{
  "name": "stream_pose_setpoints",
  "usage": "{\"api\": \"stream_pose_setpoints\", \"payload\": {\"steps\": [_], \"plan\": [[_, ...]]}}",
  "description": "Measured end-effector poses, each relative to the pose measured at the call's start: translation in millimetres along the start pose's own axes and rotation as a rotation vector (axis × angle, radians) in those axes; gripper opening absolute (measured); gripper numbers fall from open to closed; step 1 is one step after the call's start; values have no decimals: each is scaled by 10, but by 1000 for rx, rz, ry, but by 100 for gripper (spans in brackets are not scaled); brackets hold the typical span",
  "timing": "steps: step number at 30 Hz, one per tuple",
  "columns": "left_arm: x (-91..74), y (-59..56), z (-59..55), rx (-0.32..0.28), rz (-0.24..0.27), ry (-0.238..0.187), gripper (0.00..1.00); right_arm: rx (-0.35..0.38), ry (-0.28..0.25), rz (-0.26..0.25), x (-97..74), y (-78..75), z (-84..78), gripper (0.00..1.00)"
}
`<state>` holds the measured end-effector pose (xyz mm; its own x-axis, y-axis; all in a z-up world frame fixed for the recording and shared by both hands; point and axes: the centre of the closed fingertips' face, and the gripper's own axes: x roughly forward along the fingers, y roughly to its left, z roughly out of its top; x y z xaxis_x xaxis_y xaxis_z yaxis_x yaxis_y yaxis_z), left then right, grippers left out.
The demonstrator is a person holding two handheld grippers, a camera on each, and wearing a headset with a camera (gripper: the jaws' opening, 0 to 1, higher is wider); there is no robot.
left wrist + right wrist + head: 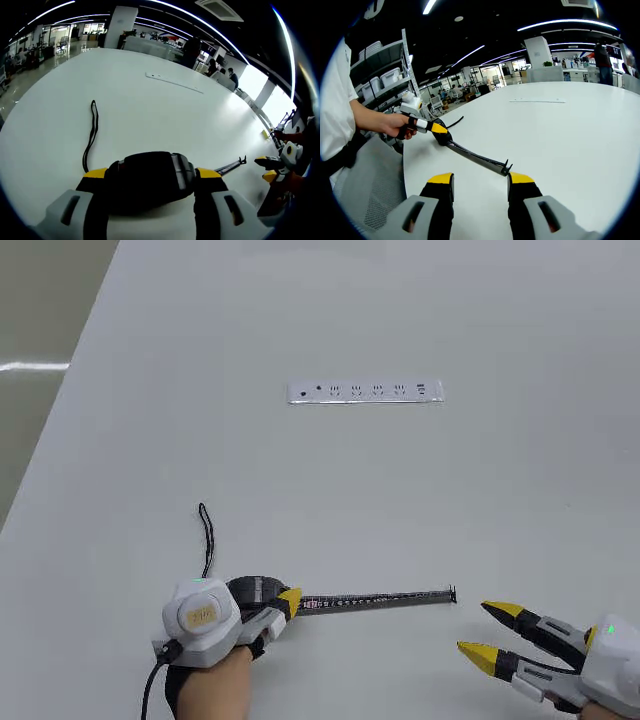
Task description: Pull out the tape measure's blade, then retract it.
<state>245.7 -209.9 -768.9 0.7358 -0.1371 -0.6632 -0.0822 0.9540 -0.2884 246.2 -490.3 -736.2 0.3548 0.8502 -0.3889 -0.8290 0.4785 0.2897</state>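
A black tape measure case [256, 592] lies on the white table, and my left gripper [278, 606] is shut on it; the left gripper view shows the case [150, 181] wedged between the yellow-tipped fingers [95, 173]. Its dark blade [375, 599] lies pulled out flat to the right, ending in a hook [453, 594]. A black wrist strap [206, 536] trails away from the case. My right gripper [488, 629] stands open just right of the hook, holding nothing. In the right gripper view the hook [506, 168] lies just ahead of the gap between the open jaws.
A white power strip [365, 392] lies further back on the table [480, 490]. The table's left edge runs diagonally beside the floor [40, 360]. Shelving with boxes [385, 80] stands behind the person in the right gripper view.
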Motion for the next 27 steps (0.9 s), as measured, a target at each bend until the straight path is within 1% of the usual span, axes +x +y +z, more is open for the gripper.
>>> {"api": "stream_pose_setpoints", "payload": {"steps": [3, 6, 10, 13, 16, 23, 27], "plan": [[2, 1, -1, 1, 1, -1, 66, 7, 5, 10, 18, -33, 12, 43], [5, 5, -1, 3, 2, -1, 66, 35, 0, 25, 38, -79, 43, 43], [9, 5, -3, 9, 1, 0, 66, 34, 25, 48, 80, -115, 13, 43], [13, 8, -4, 11, 2, 1, 66, 36, 32, 63, 102, -134, 18, 43], [14, 8, -4, 13, 2, 0, 66, 38, 42, 67, 133, -194, 7, 43], [21, 5, -10, 15, 3, 3, 67, 35, 69, 83, 203, -262, -2, 42], [25, 7, -17, 19, 4, 3, 67, 47, 63, 86, 231, -346, -10, 42]]}}
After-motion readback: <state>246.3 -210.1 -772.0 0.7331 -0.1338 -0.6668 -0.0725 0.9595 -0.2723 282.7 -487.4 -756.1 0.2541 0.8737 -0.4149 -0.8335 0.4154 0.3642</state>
